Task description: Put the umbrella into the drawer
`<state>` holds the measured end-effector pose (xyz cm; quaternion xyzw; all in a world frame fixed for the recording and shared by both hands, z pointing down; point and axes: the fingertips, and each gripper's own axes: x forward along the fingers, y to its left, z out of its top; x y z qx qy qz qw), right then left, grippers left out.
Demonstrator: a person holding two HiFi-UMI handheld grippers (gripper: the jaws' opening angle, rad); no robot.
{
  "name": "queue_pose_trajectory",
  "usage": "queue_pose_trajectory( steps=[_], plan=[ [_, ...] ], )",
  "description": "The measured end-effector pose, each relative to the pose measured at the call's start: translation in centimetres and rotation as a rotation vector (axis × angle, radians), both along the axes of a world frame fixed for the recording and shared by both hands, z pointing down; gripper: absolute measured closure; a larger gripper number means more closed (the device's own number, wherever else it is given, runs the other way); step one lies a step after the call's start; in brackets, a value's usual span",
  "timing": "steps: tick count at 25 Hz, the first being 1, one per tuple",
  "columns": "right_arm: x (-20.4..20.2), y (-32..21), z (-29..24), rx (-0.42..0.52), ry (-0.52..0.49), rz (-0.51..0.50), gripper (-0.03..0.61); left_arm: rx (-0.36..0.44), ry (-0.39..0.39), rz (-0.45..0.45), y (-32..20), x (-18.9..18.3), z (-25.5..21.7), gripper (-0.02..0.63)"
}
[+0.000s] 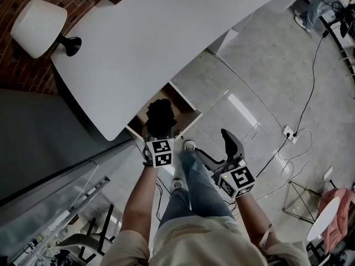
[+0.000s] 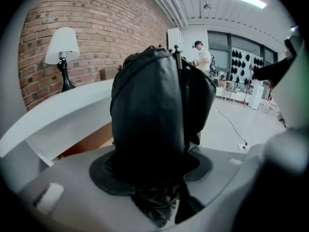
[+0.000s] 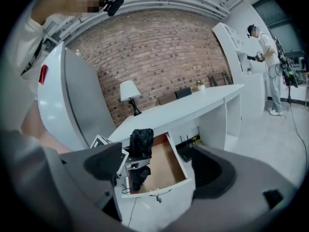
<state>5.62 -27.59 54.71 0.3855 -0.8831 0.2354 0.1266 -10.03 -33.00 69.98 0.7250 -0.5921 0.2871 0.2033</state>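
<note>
Umbrella (image 1: 160,115), a folded bundle of crumpled black fabric, is clamped in the left gripper (image 1: 158,134), which tilts down over the open, wood-lined drawer (image 1: 187,114). The right gripper (image 1: 219,148) points forward beside it, dark padded jaws wide apart and empty.

Beige tee (image 1: 194,241), blue jeans (image 1: 195,188), white sneakers (image 1: 189,145).

A red brick wall (image 3: 159,47) backs the white desk (image 1: 161,43) and lamp (image 1: 39,26), above a pale floor (image 1: 266,65).
</note>
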Motion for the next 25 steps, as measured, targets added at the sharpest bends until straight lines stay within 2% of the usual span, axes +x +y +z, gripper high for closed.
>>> queue_pose_trajectory(
  steps=[7, 18, 19, 21, 25],
  plan=[
    [0.8, -2.0, 2.8, -0.058, -0.035, 0.009, 0.155, -0.108, -0.053, 0.008, -1.8, 0.2, 5.4, 0.367],
    [1.9, -4.9, 6.0, -0.031, 0.049, 0.017, 0.158, -0.272, -0.114, 0.024, -3.9, -0.8, 13.3, 0.363],
    [1.8, -5.0, 6.2, -0.034, 0.057, 0.015, 0.164, -0.290, -0.121, 0.021, -4.1, -1.0, 13.9, 0.362],
    [1.6, -5.3, 6.7, -0.045, 0.069, 0.012, 0.217, -0.320, -0.134, 0.012, -4.4, -1.5, 14.9, 0.360],
    [1.6, -5.7, 7.6, -0.057, 0.089, 0.013, 0.241, -0.362, -0.143, 0.001, -5.4, -1.9, 16.7, 0.356]
  ],
)
